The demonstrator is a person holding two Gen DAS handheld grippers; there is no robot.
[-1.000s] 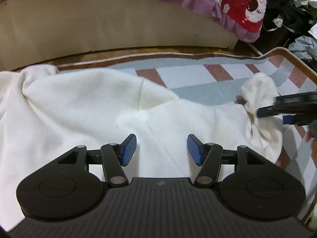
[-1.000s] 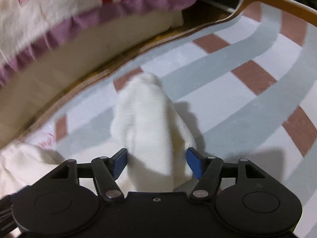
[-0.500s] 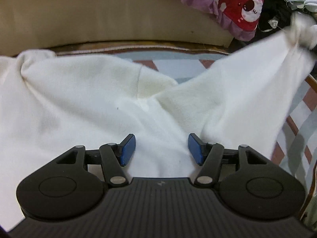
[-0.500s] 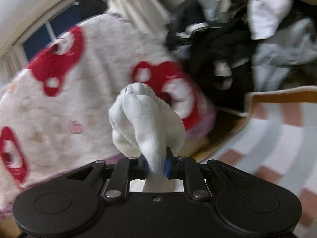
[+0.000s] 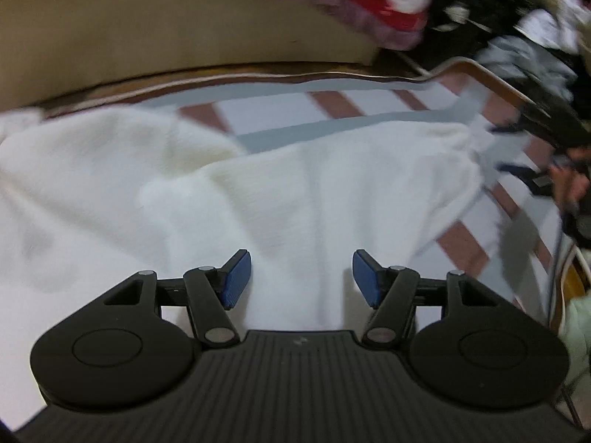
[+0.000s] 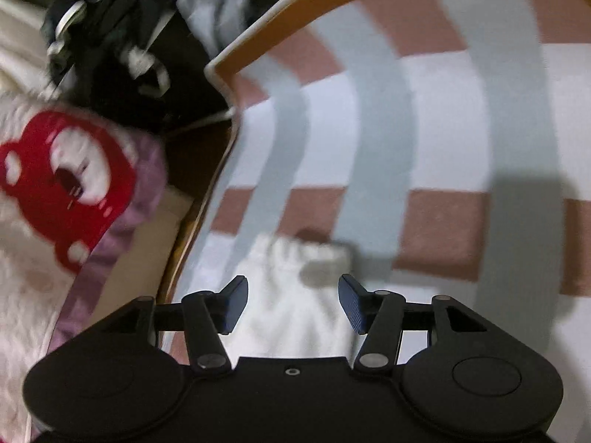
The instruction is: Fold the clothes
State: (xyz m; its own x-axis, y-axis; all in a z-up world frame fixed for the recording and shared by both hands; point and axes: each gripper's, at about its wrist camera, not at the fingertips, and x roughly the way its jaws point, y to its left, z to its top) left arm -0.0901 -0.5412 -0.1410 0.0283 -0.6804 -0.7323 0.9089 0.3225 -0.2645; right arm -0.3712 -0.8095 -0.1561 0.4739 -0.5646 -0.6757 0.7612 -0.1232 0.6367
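- My left gripper (image 5: 301,277) hangs tilted down over the body of the white garment (image 5: 229,199), which lies spread on the striped mat (image 5: 280,110); I keep it there, I judge, to pin or pinch the cloth once the sleeve is laid out
- Its jaws stand apart and are widening, the blue pads (image 5: 236,278) clear of the cloth, nothing gripped
- The sleeve (image 5: 424,170) runs off to the right across the mat, stretched flat so it can be folded back over the body
- My right gripper (image 6: 291,304) sits at that sleeve's end; the cuff (image 6: 295,280) lies on the mat between its fingers
- Its jaws are opening, pads off the cloth, so the cuff is let go
- Beyond the mat's edge lies a dark clothes pile (image 6: 122,37)
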